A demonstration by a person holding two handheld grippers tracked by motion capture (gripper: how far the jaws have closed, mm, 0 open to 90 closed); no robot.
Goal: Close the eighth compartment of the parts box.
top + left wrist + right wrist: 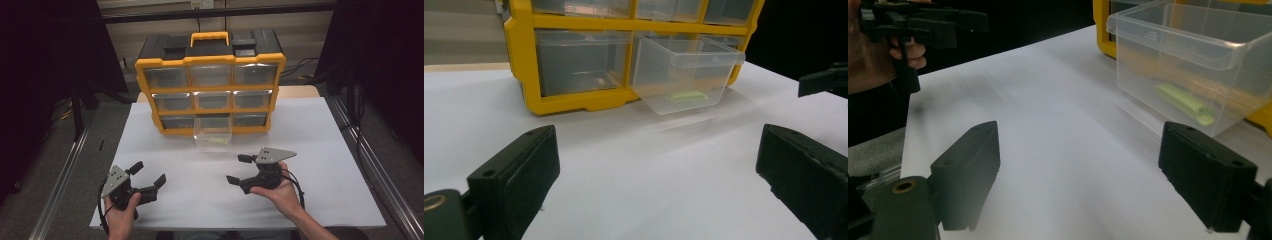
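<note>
Two grippers were held low over the white table: the left gripper near the front edge, jaws spread and empty, bare sheet ahead; the right gripper likewise released, just short of the pulled-out clear drawer, where a green piece lay.

A table covered in plain white stood at the centre of a dim workspace, its wooden edge showing at the far side. Dark curtains hung at left and right, leaving the sides in near blackness. Metal rails ran along the grey floor on both flanks of the table. Behind it, a pale panelled wall was crossed by a dark horizontal bar, with cables trailing below. Soft light fell from above.
</note>
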